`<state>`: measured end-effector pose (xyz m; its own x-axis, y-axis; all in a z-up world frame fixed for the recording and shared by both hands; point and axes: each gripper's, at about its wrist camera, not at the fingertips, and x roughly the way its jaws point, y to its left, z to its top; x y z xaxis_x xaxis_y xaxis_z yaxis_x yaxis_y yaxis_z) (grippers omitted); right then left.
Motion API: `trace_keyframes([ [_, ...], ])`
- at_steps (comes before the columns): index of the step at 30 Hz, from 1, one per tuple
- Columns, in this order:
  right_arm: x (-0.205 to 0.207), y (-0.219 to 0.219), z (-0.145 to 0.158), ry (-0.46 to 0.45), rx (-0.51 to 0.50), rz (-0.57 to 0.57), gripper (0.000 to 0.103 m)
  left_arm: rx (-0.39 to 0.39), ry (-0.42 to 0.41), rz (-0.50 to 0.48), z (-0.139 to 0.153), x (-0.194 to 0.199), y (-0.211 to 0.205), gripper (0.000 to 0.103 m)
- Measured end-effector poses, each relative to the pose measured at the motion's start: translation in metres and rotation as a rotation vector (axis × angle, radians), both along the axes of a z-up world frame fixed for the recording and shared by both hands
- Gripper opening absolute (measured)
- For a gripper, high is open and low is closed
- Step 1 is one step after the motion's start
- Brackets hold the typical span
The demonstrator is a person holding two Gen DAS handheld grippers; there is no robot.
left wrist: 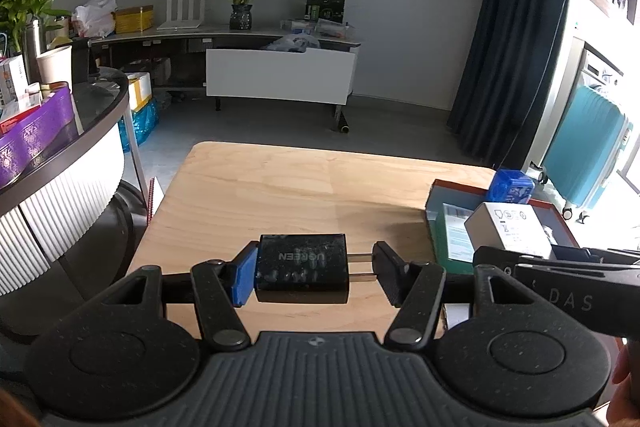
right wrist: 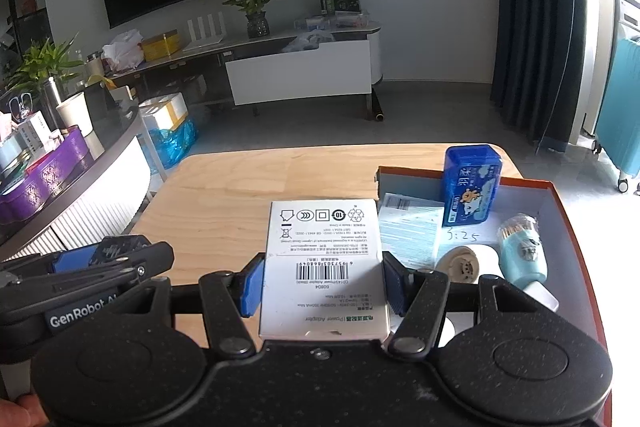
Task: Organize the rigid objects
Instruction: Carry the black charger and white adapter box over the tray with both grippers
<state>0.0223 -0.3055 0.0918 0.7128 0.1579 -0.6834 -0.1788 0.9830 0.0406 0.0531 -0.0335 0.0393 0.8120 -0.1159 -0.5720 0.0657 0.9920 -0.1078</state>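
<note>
Tabletop: wooden table lies bare across its middle and left, rounded far corners, floor beyond the far edge.
Right side: red-rimmed tray sits at the table's right edge, crowded inside.
Left claw: left gripper is clamped on a black charger, held above the wood; blue pad against its flat end, the other finger against the plug prongs.
Right claw: right gripper stands about half open, both pads pressed to the sides of a white adapter box, beside the tray's left wall.
Right view only: blue tin upright at the tray's back, pale blue bottle lying near its right wall, paper sheet.
Left view only: charger's face and prongs.
</note>
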Motion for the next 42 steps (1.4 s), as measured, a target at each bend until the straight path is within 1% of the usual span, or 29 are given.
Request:
trace_keyframes([
  [21,-0.015,-0.016,0.011,-0.024,0.001,-0.027,0.071,0.001,-0.016,-0.038,0.005,-0.007,-0.013,0.061],
  [42,-0.026,-0.044,0.022,-0.049,-0.004,-0.079,0.071,-0.003,-0.013,-0.111,0.006,-0.013,-0.039,0.061],
])
